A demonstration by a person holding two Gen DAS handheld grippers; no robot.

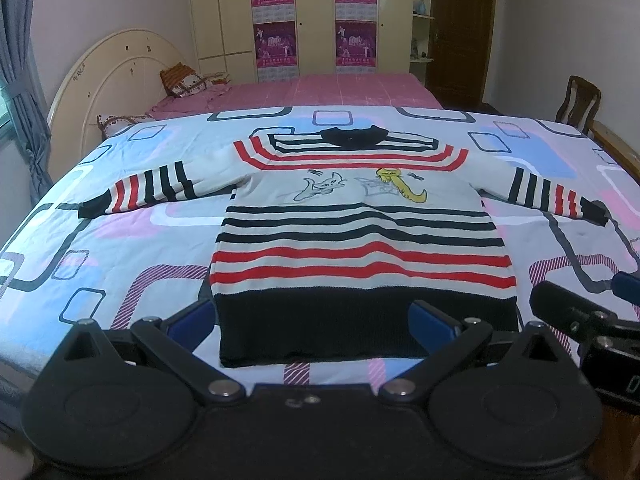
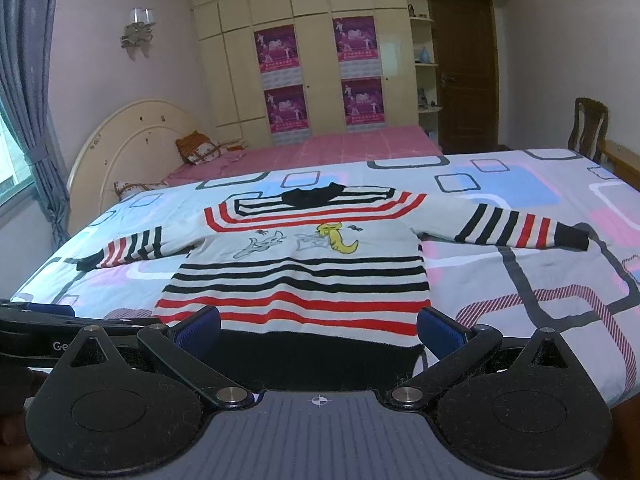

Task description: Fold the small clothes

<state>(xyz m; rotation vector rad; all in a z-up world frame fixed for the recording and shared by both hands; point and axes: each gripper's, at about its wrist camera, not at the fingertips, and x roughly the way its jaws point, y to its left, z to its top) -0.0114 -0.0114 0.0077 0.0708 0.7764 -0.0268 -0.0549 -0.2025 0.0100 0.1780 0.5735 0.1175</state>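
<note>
So far nothing is folded: the small knitted sweater with black and red stripes and cartoon animals on the chest [image 1: 352, 216] lies flat and face up on the bed's quilt printed with pastel rounded rectangles [image 1: 120, 248], both sleeves spread wide toward the left and right edges of the frame, its black hem band at lower centre. I judge this the opening step, the approach before a first grab. My left gripper [image 1: 314, 322] hovers over the hem with its jaws wide apart, holding nothing; my right gripper [image 2: 318, 326] does the same in its own view, and also shows at the lower right of the left wrist view. Next I would need each gripper on a sleeve cuff or a hem corner, pinching the knit without dragging the quilt along.
</note>
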